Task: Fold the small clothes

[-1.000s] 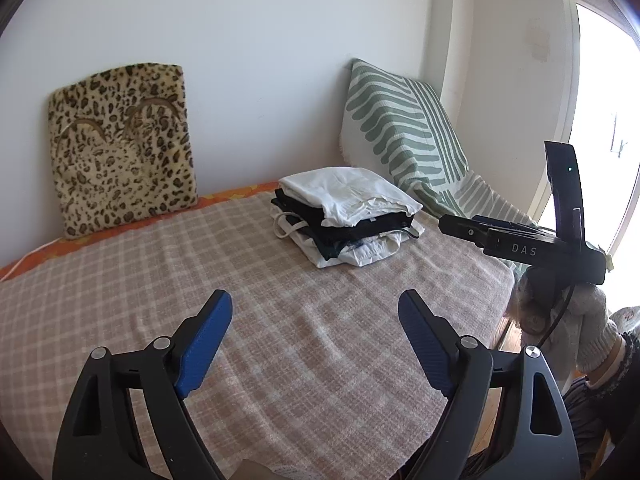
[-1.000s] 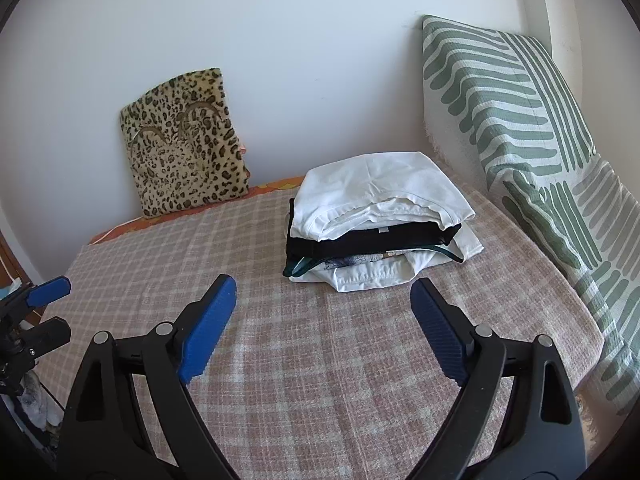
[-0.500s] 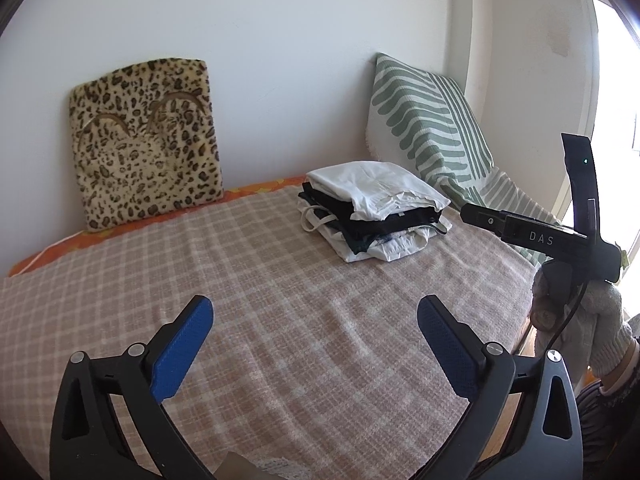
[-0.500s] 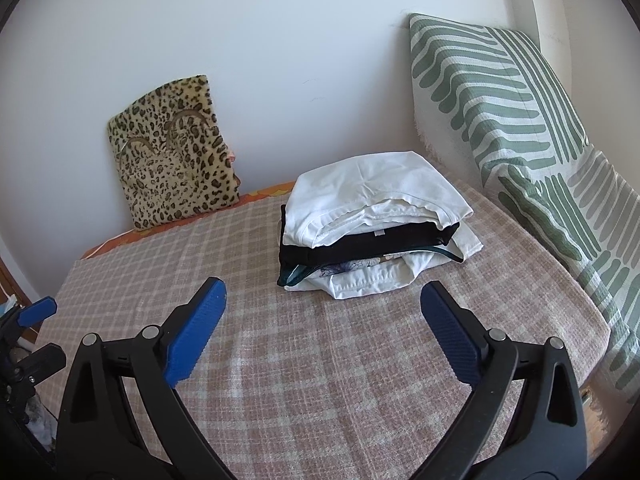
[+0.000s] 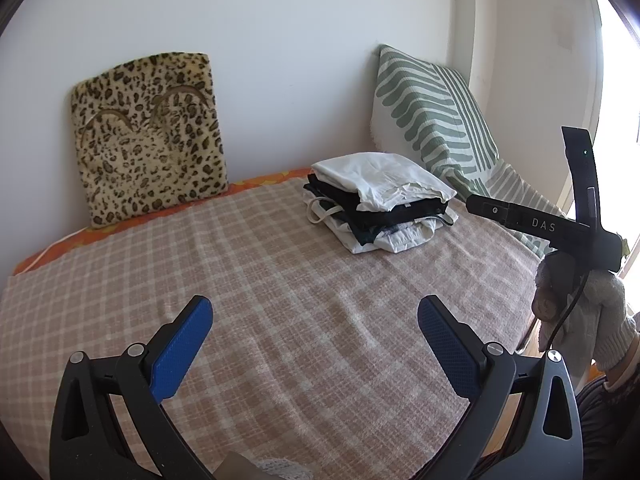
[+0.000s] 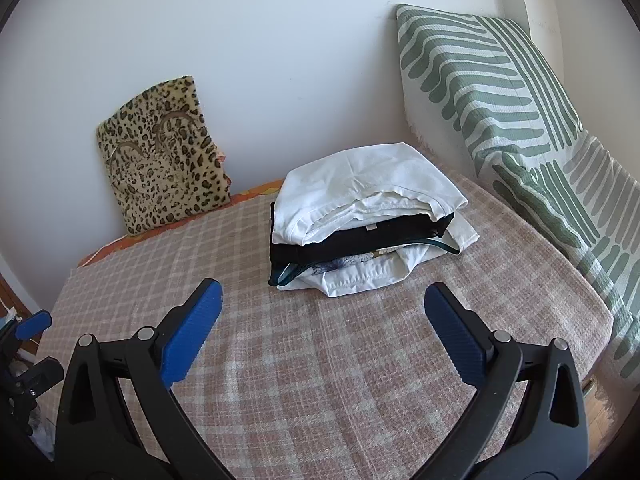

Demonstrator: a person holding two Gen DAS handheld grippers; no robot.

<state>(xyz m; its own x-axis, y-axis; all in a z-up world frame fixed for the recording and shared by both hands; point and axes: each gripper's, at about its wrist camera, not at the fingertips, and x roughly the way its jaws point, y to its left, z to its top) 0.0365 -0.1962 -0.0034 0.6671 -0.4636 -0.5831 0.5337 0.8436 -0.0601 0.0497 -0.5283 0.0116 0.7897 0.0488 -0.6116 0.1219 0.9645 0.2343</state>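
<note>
- Blue-padded left gripper [image 5: 314, 320] has drawn further back than a second ago: its jaws now stand wider apart, nothing between them, above the checked blanket [image 5: 280, 304].
- Right gripper [image 6: 322, 308] has likewise spread since the earlier frame, jaws wide and holding nothing; the stack of folded clothes [image 6: 366, 220] now sits beyond and between its fingertips rather than close ahead.
- That stack lies untouched on the blanket toward the far right corner, near the striped green cushion [image 6: 504, 112]: a white garment [image 6: 360, 184] on top, a black one [image 6: 360, 240] beneath, more white cloth at the bottom.
- From the left wrist view the same stack [image 5: 380, 208] shows farther off than before, well apart from both grippers.
- Leopard-print cushion [image 5: 148, 136] leans upright against the wall, unchanged.
- No container shows in either view.
</note>
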